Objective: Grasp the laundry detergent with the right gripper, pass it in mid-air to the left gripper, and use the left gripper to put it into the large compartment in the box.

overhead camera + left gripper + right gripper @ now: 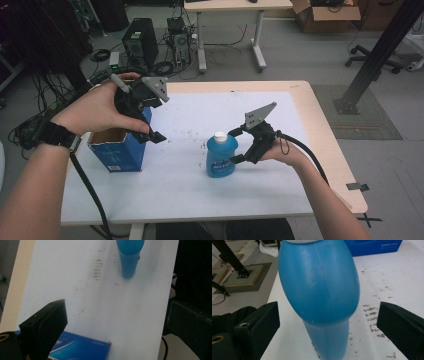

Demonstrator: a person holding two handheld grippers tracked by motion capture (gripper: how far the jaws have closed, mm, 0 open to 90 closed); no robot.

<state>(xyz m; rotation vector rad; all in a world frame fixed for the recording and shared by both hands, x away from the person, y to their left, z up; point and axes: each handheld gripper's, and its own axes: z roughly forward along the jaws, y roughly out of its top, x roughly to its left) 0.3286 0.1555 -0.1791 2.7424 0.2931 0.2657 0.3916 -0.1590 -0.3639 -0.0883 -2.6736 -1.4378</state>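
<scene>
A blue plastic bottle (220,156) with a white cap stands upright on the white table mat (190,190). My right gripper (235,146) is open, one jaw on each side of the bottle (319,282) with a gap on both sides. An open-topped blue cardboard box (117,151) stands at the left of the mat. My left gripper (154,120) hovers open above the box's right edge, holding nothing. In the left gripper view the box (80,348) lies just below the jaws and the bottle (128,257) is farther off.
The mat has dark smudges (97,268) near its middle. Bare wooden table edge (325,135) runs along the right. Beyond the table on the floor are a computer tower (140,42), cables, a desk (230,30) and a black metal post (380,55).
</scene>
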